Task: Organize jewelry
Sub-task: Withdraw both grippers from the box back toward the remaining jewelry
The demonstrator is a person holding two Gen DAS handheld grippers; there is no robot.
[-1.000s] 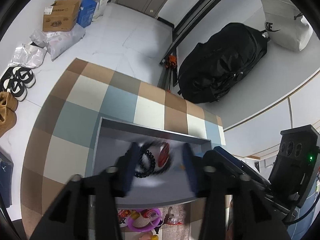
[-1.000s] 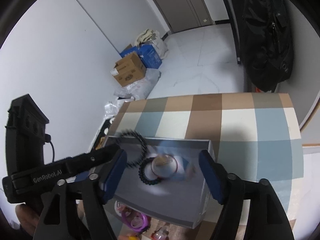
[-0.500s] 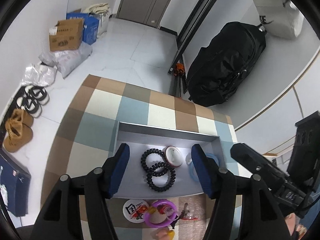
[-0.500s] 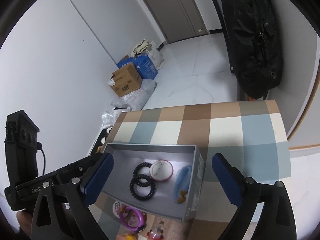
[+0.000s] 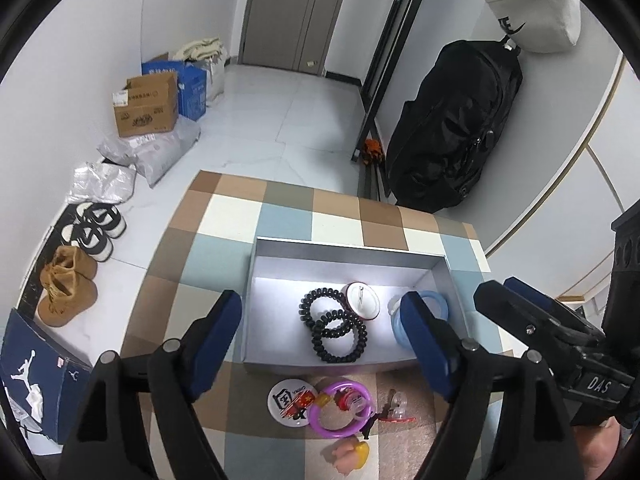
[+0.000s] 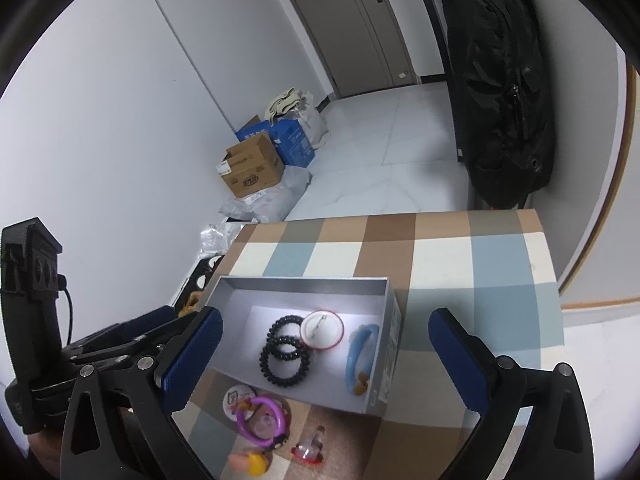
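A grey open box (image 5: 344, 249) (image 6: 394, 312) stands on the checkered table. Inside lie two black coil bands (image 5: 334, 330) (image 6: 284, 350), a round red-rimmed badge (image 5: 362, 302) (image 6: 322, 330) and a light blue ring (image 5: 438, 306) (image 6: 360, 350). In front of the box lie a white badge (image 5: 290, 396) (image 6: 236, 398), a purple ring (image 5: 340, 408) (image 6: 260, 420), a small clear and red piece (image 5: 394, 404) (image 6: 308, 446) and a pink and yellow figure (image 5: 352, 456) (image 6: 250, 462). My left gripper (image 5: 320, 344) is open and empty above the box's near side. My right gripper (image 6: 326, 358) is open and empty above the box.
The checkered table (image 5: 280, 212) ends at a white floor with cardboard boxes (image 5: 146, 104), shoes (image 5: 94, 230) and parcels at the left. A black bag (image 5: 452, 128) leans on the wall at the right.
Both grippers have drawn back and up from the box and opened wider. The items in the box lie still and the loose pieces in front have come into view.
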